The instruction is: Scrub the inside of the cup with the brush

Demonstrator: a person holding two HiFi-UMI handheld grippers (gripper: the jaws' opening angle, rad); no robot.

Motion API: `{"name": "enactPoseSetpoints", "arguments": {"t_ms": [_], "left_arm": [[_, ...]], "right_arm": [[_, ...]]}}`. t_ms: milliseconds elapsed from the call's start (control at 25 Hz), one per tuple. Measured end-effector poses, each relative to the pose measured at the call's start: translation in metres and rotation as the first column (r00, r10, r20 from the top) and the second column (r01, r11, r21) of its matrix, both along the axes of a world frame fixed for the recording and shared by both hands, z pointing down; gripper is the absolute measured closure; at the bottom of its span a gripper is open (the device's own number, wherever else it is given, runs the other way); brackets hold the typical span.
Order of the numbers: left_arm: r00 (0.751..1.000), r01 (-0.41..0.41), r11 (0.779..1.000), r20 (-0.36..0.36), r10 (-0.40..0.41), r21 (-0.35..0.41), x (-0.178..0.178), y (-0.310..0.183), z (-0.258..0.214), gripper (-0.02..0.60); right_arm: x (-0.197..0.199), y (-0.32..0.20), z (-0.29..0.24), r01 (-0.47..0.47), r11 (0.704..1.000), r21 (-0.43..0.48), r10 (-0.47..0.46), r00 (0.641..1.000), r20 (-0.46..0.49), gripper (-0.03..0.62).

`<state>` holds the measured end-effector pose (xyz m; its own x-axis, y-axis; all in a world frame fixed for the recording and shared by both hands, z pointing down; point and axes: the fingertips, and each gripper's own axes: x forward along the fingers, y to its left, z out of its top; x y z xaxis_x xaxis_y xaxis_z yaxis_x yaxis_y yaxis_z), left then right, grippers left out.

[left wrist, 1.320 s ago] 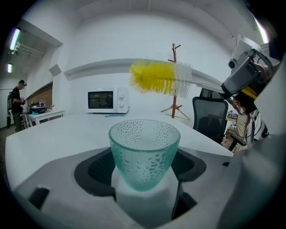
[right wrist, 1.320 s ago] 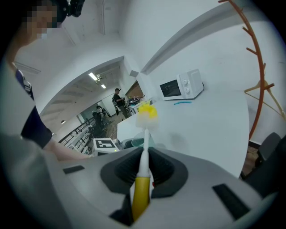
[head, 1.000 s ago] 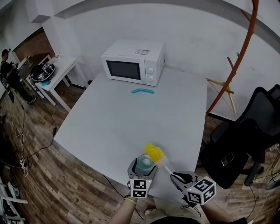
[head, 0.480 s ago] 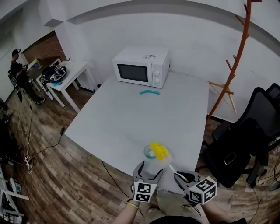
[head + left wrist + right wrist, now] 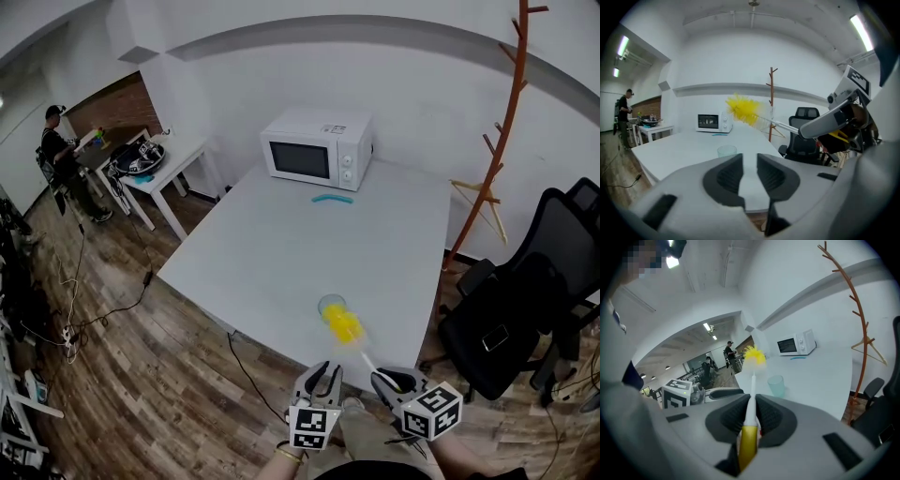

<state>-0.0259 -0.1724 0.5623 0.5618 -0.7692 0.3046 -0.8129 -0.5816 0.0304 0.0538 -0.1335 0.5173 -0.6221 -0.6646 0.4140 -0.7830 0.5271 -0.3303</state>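
Grey plastic sits nearest to us: the left gripper (image 5: 750,161) and the right gripper (image 5: 751,404), held low just off the table's near edge, each with its marker cube. The left gripper's jaws have just been closing and now stand a narrow slit apart with nothing between them. Through the slit we see only white tabletop.

The right gripper's jaws are pinched on the brush (image 5: 343,325), clamping its shaft where the yellow grip gives way to white. From there the thin white shaft runs forward and upward to a fluffy yellow head. In the head view that head overlaps the near rim of the cup (image 5: 332,302), but the left gripper view shows it hanging in the air clear above the cup.

The cup is a pale blue-green, see-through tumbler. It stands upright on the white table (image 5: 272,253) near the front edge, apart from both grippers.

Further back we find a short teal strip (image 5: 332,198) lying flat on the tabletop, just in front of a white microwave (image 5: 319,148). The microwave stands at the table's far end by the white wall, with its door shut.

Off the table to the right are a black office chair (image 5: 525,309) and, behind it, an orange-brown coat stand (image 5: 502,141). Far to the left, across the wood-patterned floor (image 5: 141,375), a small white side table (image 5: 178,157) carries a dark round thing. A person (image 5: 58,141) stands beyond it.
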Motion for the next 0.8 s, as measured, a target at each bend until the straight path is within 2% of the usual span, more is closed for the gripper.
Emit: {"name": "enactPoseSetpoints", "arguments": {"t_ms": [40, 240, 400, 800], "left_arm": [[1.000, 0.025, 1.000, -0.005, -0.025, 0.007, -0.006, 0.004, -0.003, 0.526], [0.998, 0.049, 0.999, -0.049, -0.050, -0.023, -0.020, 0.030, -0.018, 0.563], [0.992, 0.056, 0.998, -0.109, -0.059, -0.030, -0.028, 0.045, -0.026, 0.565], [0.991, 0.037, 0.998, -0.126, -0.043, -0.048, -0.035, 0.069, -0.034, 0.565]], "right_arm": [[-0.002, 0.004, -0.001, 0.001, 1.000, 0.007, -0.001, 1.000, 0.002, 0.542], [-0.009, 0.025, -0.004, 0.002, 1.000, 0.021, -0.002, 1.000, 0.011, 0.542], [-0.012, 0.042, -0.003, -0.001, 1.000, 0.021, 0.001, 1.000, 0.017, 0.542], [-0.012, 0.063, -0.002, -0.017, 0.999, 0.034, 0.017, 1.000, 0.001, 0.542]]}}
